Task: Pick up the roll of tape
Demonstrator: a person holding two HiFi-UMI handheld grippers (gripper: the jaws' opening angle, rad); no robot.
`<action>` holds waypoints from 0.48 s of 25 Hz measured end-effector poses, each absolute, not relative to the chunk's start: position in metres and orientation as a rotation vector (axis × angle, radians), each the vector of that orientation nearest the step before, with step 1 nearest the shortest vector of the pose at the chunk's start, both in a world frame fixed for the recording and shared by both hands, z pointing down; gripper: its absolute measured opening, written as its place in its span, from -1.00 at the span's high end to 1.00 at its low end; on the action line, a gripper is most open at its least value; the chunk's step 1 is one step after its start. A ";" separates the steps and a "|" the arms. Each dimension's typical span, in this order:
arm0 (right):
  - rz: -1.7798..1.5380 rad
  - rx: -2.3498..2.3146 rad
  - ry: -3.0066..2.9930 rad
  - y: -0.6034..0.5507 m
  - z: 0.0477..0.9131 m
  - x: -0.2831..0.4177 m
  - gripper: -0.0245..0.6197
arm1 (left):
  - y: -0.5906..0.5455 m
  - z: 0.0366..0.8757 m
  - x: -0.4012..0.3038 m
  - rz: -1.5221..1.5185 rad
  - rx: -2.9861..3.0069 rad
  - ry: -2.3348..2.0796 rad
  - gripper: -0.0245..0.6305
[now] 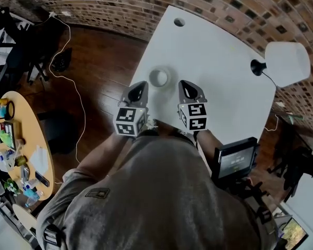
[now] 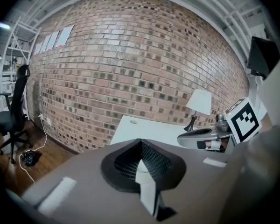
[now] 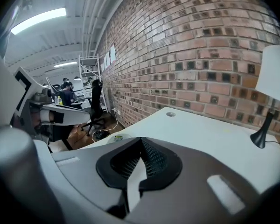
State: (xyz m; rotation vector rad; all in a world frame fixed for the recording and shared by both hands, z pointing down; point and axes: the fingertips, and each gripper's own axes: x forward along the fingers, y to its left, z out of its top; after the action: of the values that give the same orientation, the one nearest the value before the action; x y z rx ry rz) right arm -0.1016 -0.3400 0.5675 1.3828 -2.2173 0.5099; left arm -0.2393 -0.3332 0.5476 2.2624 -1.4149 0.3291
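1. The roll of tape (image 1: 158, 77) is lying flat on the white table (image 1: 219, 61), near the table's left edge, with the wooden floor (image 1: 94, 61) below that edge.
2. The left gripper (image 1: 140, 86) and the right gripper (image 1: 187, 85) are hovering just beside the roll, one on each side. The roll is sitting ahead of the gap between them.
3. In the left gripper view, the left gripper (image 2: 141, 143) is showing its jaws pressed together with nothing in them. In the right gripper view, the right gripper (image 3: 141, 141) is the same: closed and empty.
4. In the right gripper view the roll (image 3: 115, 137) is peeking just over the gripper body, to the left of the jaws and not in line with them.
5. I think the first risk is this: if closed jaws are going down on the roll, they are only pushing it, not taking it.
6. Because the roll is so near the edge, a push from the right side is possibly sending it to the floor.
7. The two grippers are close together, so they are also risking a bump against each other.
8. The lamp (image 1: 286, 61) is standing well apart and is probably giving no trouble.
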 end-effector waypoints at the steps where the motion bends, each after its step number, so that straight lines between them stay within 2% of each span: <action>1: 0.513 1.376 -2.211 -0.343 0.570 -0.105 0.88 | -0.335 0.550 -0.242 0.328 2.258 -1.413 0.92; 10: 0.523 1.307 -2.159 -0.366 0.600 -0.135 0.87 | -0.342 0.573 -0.265 0.349 2.205 -1.379 0.92; 11: 0.522 1.302 -2.151 -0.368 0.603 -0.137 0.85 | -0.342 0.575 -0.269 0.347 2.195 -1.379 0.92; 12: 0.522 1.296 -2.142 -0.370 0.607 -0.139 0.70 | -0.341 0.578 -0.273 0.348 2.183 -1.383 0.92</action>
State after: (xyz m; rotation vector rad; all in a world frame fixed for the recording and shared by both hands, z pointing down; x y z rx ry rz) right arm -0.1394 -0.3704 0.6066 1.2962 -2.1420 0.5223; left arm -0.2734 -0.3414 0.5781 2.1829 -1.3834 0.3481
